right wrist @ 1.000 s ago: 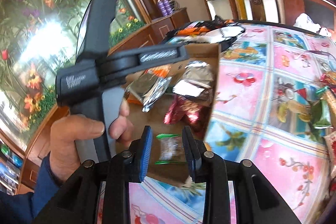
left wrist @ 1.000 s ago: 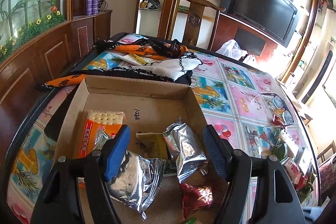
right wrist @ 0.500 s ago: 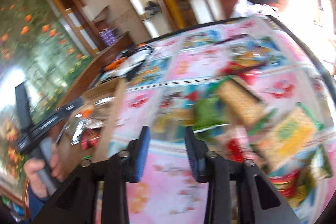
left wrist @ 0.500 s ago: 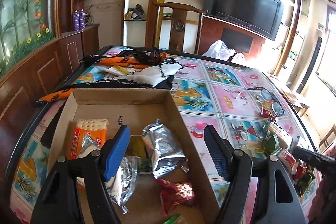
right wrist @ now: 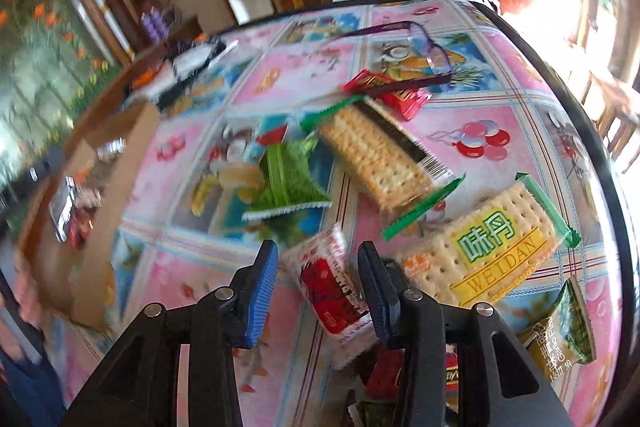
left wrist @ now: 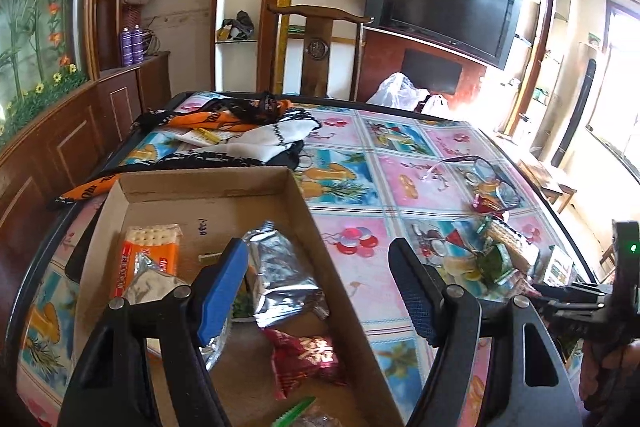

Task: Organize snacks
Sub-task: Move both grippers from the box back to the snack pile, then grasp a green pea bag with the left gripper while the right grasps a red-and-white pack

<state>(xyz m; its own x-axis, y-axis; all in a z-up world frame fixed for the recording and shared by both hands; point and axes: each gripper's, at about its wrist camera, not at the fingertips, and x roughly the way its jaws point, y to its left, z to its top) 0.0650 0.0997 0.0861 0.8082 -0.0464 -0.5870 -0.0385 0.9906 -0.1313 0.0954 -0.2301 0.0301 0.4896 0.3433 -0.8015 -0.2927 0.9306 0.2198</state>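
Swung from the box, right claw [right wrist: 318, 291] now straddles red-white packet [right wrist: 334, 291].

blurred: cardboard box [right wrist: 100, 163] | edge-cut: green wrapper [left wrist: 294, 411], garlic packet [right wrist: 560, 339]

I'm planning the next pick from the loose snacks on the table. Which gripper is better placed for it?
Right. The right gripper hangs open over the loose pile with the red-and-white packet between its fingers. The left gripper is open over the cardboard box, away from the pile.

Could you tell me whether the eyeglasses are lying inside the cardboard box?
No, the eyeglasses lie on the tablecloth, well outside the cardboard box.
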